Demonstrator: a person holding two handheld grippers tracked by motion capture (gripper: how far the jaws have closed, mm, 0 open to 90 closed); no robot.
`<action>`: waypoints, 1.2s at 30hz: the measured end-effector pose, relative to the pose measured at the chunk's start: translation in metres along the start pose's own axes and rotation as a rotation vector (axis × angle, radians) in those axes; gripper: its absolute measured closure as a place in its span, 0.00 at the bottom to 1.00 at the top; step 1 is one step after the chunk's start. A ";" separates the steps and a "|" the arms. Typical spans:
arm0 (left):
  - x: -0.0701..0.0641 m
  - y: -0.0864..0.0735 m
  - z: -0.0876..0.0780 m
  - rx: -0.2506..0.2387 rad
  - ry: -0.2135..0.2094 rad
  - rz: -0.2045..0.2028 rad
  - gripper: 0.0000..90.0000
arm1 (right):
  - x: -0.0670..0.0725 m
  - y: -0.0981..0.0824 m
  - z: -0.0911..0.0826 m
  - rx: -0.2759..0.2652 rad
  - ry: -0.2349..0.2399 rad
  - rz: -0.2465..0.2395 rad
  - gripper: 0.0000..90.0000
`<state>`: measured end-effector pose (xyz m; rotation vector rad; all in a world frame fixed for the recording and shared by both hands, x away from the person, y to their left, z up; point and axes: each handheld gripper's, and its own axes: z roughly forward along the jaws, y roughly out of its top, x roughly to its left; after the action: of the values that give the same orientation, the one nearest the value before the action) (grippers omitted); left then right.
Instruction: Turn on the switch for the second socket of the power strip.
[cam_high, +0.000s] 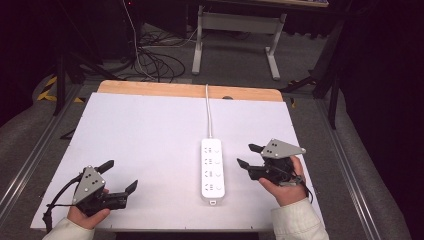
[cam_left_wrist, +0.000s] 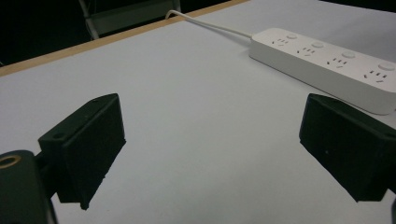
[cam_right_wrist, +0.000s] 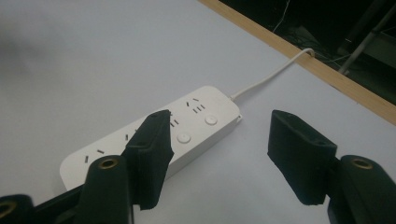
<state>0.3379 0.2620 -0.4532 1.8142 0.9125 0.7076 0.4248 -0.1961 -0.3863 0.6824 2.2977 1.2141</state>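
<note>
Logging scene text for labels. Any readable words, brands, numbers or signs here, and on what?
None readable.
Power strip: socket slots and round buttons, no print visible.
Left gripper and right gripper: bare black jaws, blank grey plates.
Table: plain white.

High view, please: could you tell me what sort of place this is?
Probably a lab or workshop recording station: a white-topped table holding one power strip, loose cables on the floor, and a desk frame behind.

We see the left gripper (cam_high: 121, 176) low at the near left, jaws spread wide. The right gripper (cam_high: 248, 156) is likewise agape, seemingly hovering.
</note>
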 end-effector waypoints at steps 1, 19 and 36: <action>0.000 0.000 0.000 0.000 0.000 0.001 0.08 | 0.000 0.002 0.001 -0.001 0.004 -0.001 0.45; 0.000 0.000 0.000 0.002 -0.008 0.005 0.08 | 0.004 0.033 0.035 0.028 0.058 -0.038 0.47; 0.000 0.000 0.000 0.000 -0.011 0.002 0.08 | 0.003 0.046 0.072 0.057 0.118 -0.028 0.50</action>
<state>0.3382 0.2619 -0.4533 1.8178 0.9038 0.6981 0.4748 -0.1274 -0.3849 0.6113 2.4384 1.2095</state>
